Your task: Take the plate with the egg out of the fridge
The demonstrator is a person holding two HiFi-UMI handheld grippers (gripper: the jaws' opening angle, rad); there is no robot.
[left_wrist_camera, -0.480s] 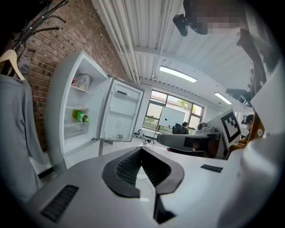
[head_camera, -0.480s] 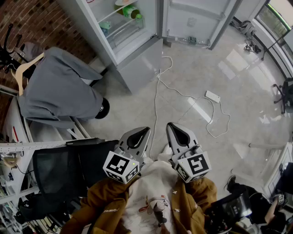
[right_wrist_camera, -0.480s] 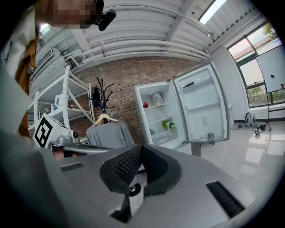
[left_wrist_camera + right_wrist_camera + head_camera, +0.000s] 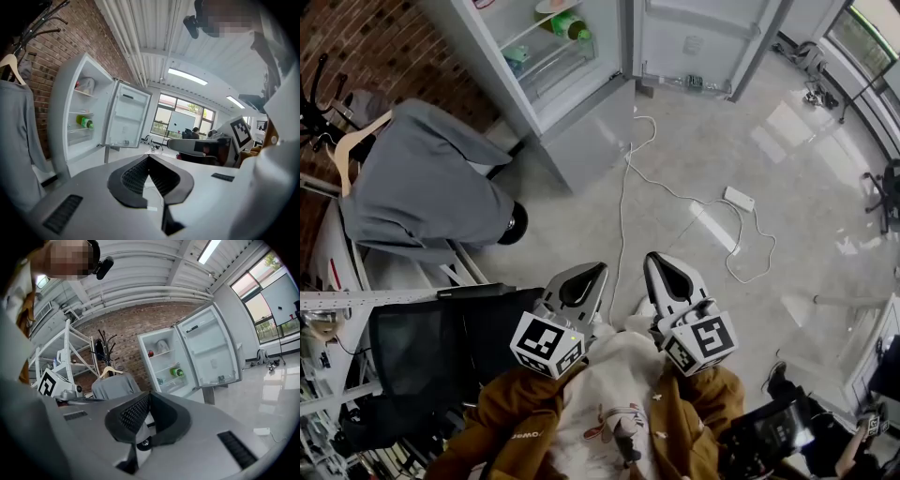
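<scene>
The white fridge [image 4: 558, 84] stands open at the top of the head view, its door [image 4: 703, 42] swung to the right. A green bottle [image 4: 572, 25] lies on a middle shelf. On the upper shelf sit a pale object [image 4: 162, 345] and a small red thing [image 4: 150, 353]; both are too small to tell whether either is the plate with the egg. My left gripper [image 4: 598, 268] and right gripper [image 4: 652, 258] are held close to my chest, far from the fridge. Both are shut, jaws touching, with nothing between them [image 4: 149, 157] [image 4: 150, 394].
A white cable and power strip [image 4: 737, 198] lie across the glossy floor between me and the fridge. A grey jacket on a hanger [image 4: 422, 183] hangs at the left, with a black chair [image 4: 422, 356] and a white rack [image 4: 337, 300] below it.
The head view has shifted slightly. Both grippers stay shut near my chest, in almost the same place.
</scene>
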